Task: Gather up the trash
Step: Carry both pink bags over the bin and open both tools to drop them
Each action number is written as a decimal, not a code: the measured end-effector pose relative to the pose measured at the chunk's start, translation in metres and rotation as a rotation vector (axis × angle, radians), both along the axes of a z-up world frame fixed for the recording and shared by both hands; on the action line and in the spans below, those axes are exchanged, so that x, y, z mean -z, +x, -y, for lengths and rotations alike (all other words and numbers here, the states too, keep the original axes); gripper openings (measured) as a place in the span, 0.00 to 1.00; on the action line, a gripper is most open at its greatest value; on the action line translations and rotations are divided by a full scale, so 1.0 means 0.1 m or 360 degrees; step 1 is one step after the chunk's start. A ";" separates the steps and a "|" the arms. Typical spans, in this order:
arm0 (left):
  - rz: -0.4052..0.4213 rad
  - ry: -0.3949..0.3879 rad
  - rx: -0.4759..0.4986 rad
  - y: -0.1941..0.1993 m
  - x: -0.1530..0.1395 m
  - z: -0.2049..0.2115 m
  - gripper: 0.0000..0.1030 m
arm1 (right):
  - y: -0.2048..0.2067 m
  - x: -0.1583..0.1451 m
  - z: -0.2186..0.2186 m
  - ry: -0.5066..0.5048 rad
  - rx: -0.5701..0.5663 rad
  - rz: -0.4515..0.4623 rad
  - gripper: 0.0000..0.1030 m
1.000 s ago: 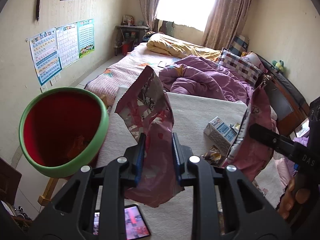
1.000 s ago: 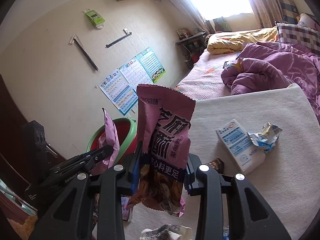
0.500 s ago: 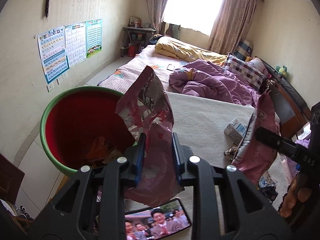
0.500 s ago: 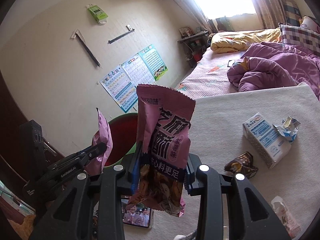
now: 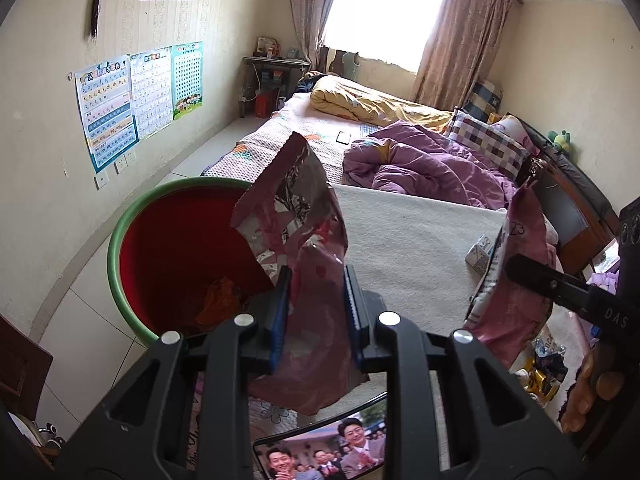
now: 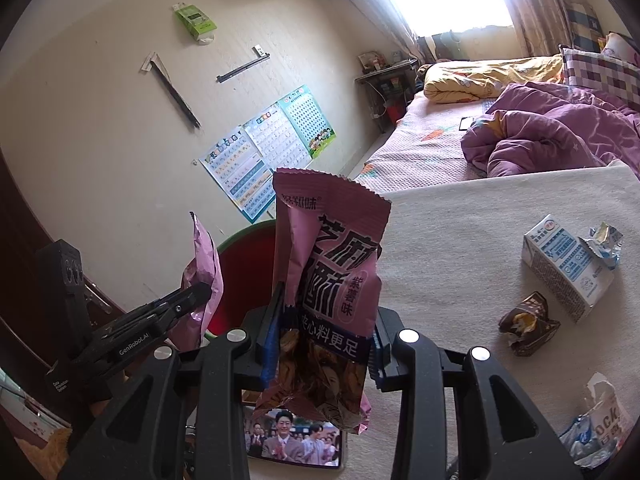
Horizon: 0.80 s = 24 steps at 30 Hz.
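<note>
My left gripper (image 5: 315, 300) is shut on a torn pink snack bag (image 5: 296, 224), held at the right rim of a red bin with a green rim (image 5: 120, 240). The bin holds orange trash (image 5: 218, 298). My right gripper (image 6: 326, 320) is shut on a purple snack wrapper (image 6: 328, 264) above the beige table cover (image 6: 460, 240); it also shows in the left wrist view (image 5: 516, 280). The bin (image 6: 240, 264) and the left gripper's bag (image 6: 204, 264) show in the right wrist view.
On the table lie a milk carton (image 6: 568, 268), a brown crumpled wrapper (image 6: 528, 324), a white wrapper (image 6: 600, 420) and a phone playing video (image 5: 320, 452). A bed with purple and yellow quilts (image 5: 420, 160) is behind. Posters (image 5: 136, 96) hang on the left wall.
Both grippers have moved left and nearer the bin, each still holding its wrapper. The bin now sits closer to the middle of the left view, with its inside showing.
</note>
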<state>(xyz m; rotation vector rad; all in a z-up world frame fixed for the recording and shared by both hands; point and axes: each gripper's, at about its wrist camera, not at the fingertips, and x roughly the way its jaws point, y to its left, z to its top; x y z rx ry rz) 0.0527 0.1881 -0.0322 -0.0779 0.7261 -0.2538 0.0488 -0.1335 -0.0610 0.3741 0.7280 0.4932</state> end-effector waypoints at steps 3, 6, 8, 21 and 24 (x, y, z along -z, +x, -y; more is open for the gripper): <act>0.0000 0.0004 -0.0001 0.01 0.01 -0.10 0.23 | 0.04 0.01 -0.06 0.0003 -0.0005 -0.0004 0.33; -0.0001 0.0010 -0.0010 0.03 0.03 -0.18 0.23 | 0.08 0.01 -0.16 0.0003 -0.0011 0.0000 0.34; -0.0007 0.0015 -0.0017 0.05 0.04 -0.25 0.23 | 0.11 0.02 -0.20 0.0001 -0.0020 0.0002 0.34; -0.0017 0.0035 -0.0037 0.18 0.09 -0.47 0.24 | 0.30 -0.05 -0.58 -0.0033 -0.0103 0.0052 0.34; -0.0021 0.0036 -0.0046 0.20 0.10 -0.50 0.24 | 0.32 -0.03 -0.64 -0.0037 -0.0117 0.0041 0.34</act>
